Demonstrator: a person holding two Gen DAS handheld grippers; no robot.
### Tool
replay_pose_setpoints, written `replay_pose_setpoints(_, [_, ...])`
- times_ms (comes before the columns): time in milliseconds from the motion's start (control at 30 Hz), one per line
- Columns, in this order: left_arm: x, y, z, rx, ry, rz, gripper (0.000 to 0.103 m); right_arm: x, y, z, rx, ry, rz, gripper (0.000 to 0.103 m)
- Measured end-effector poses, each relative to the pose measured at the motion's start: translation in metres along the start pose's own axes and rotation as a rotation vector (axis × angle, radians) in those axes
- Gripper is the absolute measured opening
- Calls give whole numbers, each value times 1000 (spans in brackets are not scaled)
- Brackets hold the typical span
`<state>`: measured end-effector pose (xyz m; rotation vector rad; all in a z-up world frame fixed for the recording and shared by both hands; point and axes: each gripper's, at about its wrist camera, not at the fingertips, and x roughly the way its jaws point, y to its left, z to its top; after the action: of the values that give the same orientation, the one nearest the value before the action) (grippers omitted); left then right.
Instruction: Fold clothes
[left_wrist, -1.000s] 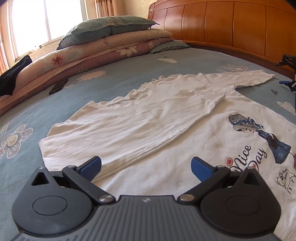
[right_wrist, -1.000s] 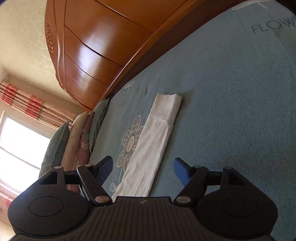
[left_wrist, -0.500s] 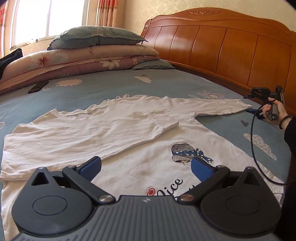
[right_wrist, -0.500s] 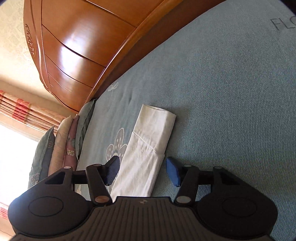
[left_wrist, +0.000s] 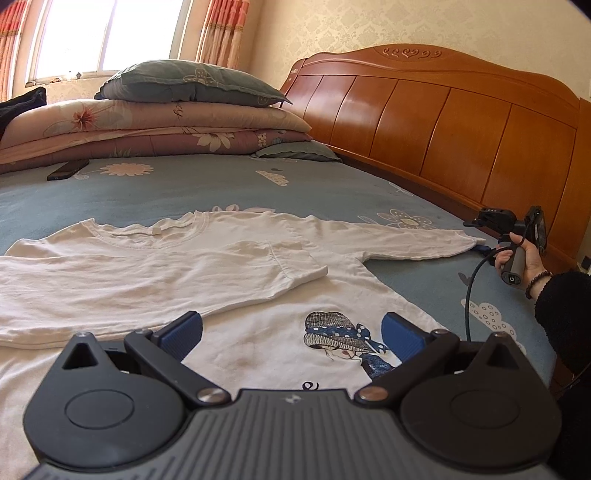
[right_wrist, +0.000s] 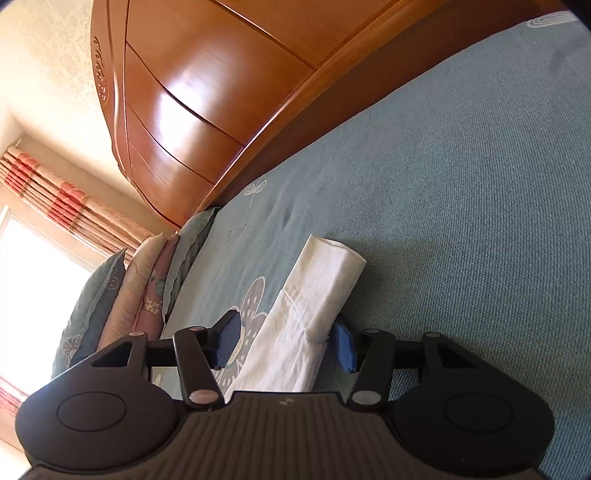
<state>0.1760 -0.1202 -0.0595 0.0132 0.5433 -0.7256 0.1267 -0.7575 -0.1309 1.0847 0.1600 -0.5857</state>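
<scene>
**Right jaws narrower round the sleeve cuff**

Since a sec ago the right gripper has slid up along the stretched-out sleeve and its jaws have come in from wide to about half; the left-wrist view has swung from tilted to level across the bed. Right jaws now stand either side of the sleeve near its hemmed cuff: the ribbed blue pad on the right is touching the fabric edge, the other pad sits off it over the sheet, so no squeeze yet.

The white cotton long-sleeved T-shirt w/ a cartoon girl print lies flat, face up, on the blue-grey woven flower-print bedsheet. One sleeve is folded across the chest, soft creases; the other runs straight out twd the glossy orange wooden headboard.

Left gripper hovers over the shirt's lower body, jaws wide apart, nothing btwn them.

Behind: stacked floral quilts and pillows, a slim dark phone on the sheet.
</scene>
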Motion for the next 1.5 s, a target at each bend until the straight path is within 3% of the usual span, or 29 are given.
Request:
replay_pose_setpoints(167, [-2, 1, 1, -11, 11, 8, 102, 1, 14, -11, -173, -5, -11, 73])
replay_pose_setpoints(300, [0, 4, 3, -39, 18, 5, 102, 3, 22, -13, -190, -4, -39, 71])
replay_pose_setpoints(400, [3, 7, 3, -48, 36, 22, 102, 2, 17, -9, -174, 13, -45, 56])
replay_pose_setpoints(467, [8, 10, 5, -38, 67, 60, 102, 1, 11, -6, -158, 28, -54, 42])
replay_pose_setpoints(533, [9, 16, 7, -32, 76, 72, 102, -2, 4, -4, -123, 43, -64, 15])
replay_pose_setpoints(567, [10, 19, 9, -33, 86, 81, 102, -3, 3, -5, -112, 46, -65, 14])
replay_pose_setpoints(733, [18, 43, 16, -36, 175, 227, 102, -4, 15, -11, -112, 59, -98, 14])
replay_pose_setpoints(833, [18, 56, 16, -54, 198, 255, 102, -3, 35, -19, -159, 67, -93, 14])
replay_pose_setpoints(1000, [14, 72, 18, -59, 195, 221, 102, -5, 84, -39, -289, 89, -84, 13])
replay_pose_setpoints(1200, [8, 90, 30, -56, 137, 188, 102, -17, 140, -66, -435, 97, -45, 13])
replay_pose_setpoints(1433, [13, 119, 24, -97, 175, 135, 102, -31, 183, -101, -533, 158, -8, 13])
replay_pose_setpoints(1500, [11, 128, 22, -121, 153, 121, 102, -37, 194, -111, -576, 161, -11, 13])
